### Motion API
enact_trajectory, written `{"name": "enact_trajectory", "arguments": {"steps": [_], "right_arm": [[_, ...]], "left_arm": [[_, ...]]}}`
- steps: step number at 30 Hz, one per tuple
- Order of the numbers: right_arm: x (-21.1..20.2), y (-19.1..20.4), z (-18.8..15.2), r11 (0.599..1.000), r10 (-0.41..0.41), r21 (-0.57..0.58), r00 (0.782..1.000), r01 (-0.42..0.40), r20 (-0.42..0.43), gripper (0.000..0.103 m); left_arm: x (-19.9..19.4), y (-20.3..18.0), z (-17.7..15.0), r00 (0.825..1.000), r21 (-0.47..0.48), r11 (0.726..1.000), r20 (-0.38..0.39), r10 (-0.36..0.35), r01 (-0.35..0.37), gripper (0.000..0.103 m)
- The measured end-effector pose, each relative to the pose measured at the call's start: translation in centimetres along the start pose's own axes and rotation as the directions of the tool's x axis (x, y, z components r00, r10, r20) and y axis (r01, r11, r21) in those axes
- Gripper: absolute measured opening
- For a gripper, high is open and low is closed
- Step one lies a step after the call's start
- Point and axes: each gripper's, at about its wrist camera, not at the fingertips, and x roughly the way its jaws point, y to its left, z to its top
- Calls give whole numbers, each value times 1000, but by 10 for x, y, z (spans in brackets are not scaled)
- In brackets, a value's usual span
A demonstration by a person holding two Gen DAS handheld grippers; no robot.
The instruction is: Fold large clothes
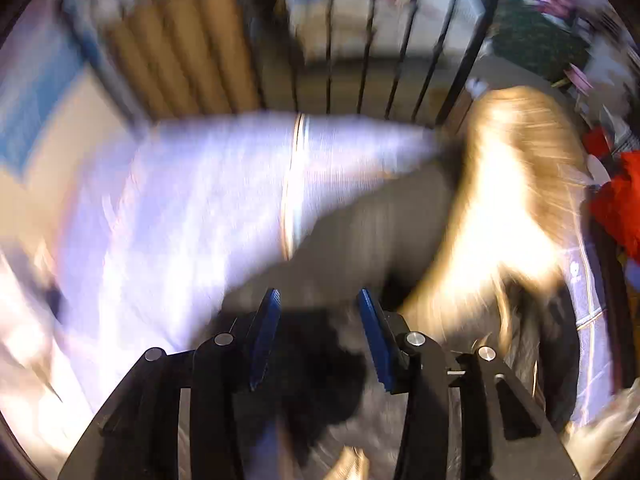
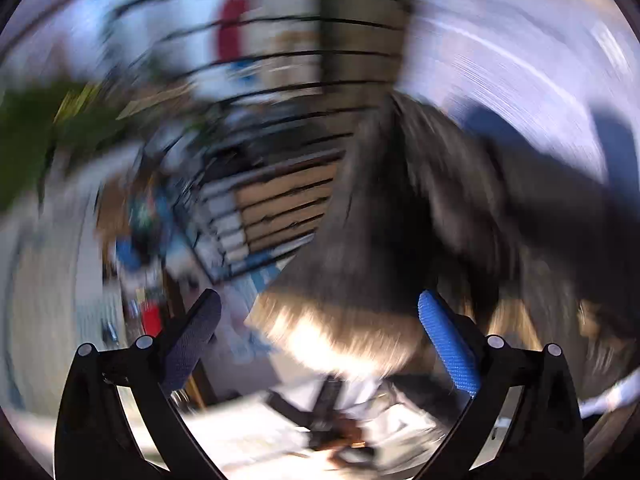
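Both views are smeared by motion blur. In the left wrist view a pale lavender cloth (image 1: 180,208) with a thin striped band spreads across the left and middle. A grey cloth (image 1: 380,216) lies beside it, and a tan, brightly lit cloth (image 1: 512,184) is at the right. My left gripper (image 1: 318,294) hovers over the grey cloth, its blue pads apart with nothing pinched. In the right wrist view my right gripper (image 2: 320,296) stands wide open and empty. Dark grey cloth (image 2: 400,220) hangs beyond it, with lavender cloth (image 2: 520,80) at the upper right.
A black barred railing (image 1: 368,60) runs behind the cloths, with wooden slats (image 1: 180,60) to its left. A red item (image 1: 616,200) sits at the right edge. The railing bars (image 2: 280,56) and cluttered shelves (image 2: 260,216) fill the right wrist view's left half.
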Motion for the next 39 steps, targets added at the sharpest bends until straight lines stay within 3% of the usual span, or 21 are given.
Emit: {"name": "enact_trajectory", "arguments": {"steps": [3, 4, 5, 8, 10, 12, 14, 16, 18, 21, 24, 26, 28, 30, 32, 34, 36, 39], "right_arm": [[-8, -58, -13, 974, -188, -120, 982, 190, 32, 98], [-15, -69, -17, 951, -251, -175, 966, 257, 54, 98], [-17, -81, -23, 902, -344, -244, 935, 355, 88, 98], [-40, -104, -30, 754, -526, -346, 829, 558, 191, 98], [-66, -107, -41, 663, -548, -398, 773, 635, 320, 98], [-83, -108, -52, 502, -571, -459, 679, 733, 461, 98], [-87, -108, -58, 385, -587, -492, 619, 781, 522, 98], [-82, -110, -61, 357, -603, -516, 614, 779, 510, 98], [-59, -111, -65, 363, -627, -530, 621, 767, 470, 98], [-29, -116, -77, 440, -631, -528, 669, 726, 393, 98], [-7, -125, -88, 478, -646, -539, 694, 693, 319, 98], [3, -124, -98, 458, -652, -570, 693, 682, 307, 98], [8, -120, -107, 431, -649, -596, 691, 678, 317, 98], [5, -116, -112, 412, -643, -604, 687, 683, 339, 98], [-5, -117, -114, 417, -637, -586, 683, 695, 357, 98], [-14, -118, -110, 436, -632, -557, 681, 707, 370, 98], [-23, -123, -107, 457, -635, -520, 674, 722, 378, 98], [-39, -126, -105, 474, -631, -482, 666, 737, 398, 97]], "left_arm": [[5, 33, -47, 998, -147, 987, -10, -65, 63, 49], [-2, 39, -65, 998, -173, 983, 2, -67, 66, 66], [-10, 49, -80, 998, -184, 981, 21, -62, 65, 82], [-35, 53, -135, 999, -125, 992, 29, 23, -19, 85], [-37, 53, -155, 995, -64, 993, 14, 102, -101, 90], [-25, 56, -188, 977, -34, 977, 15, 213, -212, 90], [-19, 74, -207, 956, -58, 955, 9, 292, -291, 90], [-14, 93, -223, 932, -105, 926, -14, 363, -363, 90], [-10, 104, -231, 911, -122, 903, -17, 412, -411, 90], [1, 96, -233, 898, -22, 897, 2, 441, -441, 90], [26, 83, -234, 899, 53, 899, -31, 437, -435, 90], [49, 84, -233, 873, 60, 877, -78, 481, -477, 90], [67, 94, -231, 868, 33, 876, -124, 481, -481, 88], [78, 112, -224, 874, -5, 885, -155, 460, -466, 72], [79, 133, -208, 887, -35, 895, -156, 434, -444, 36], [77, 155, -186, 885, -39, 893, -153, 439, -449, 20], [67, 186, -154, 874, -72, 874, -115, 472, -481, 16], [48, 230, -97, 881, -176, 863, -72, 468, -473, 16]]}}
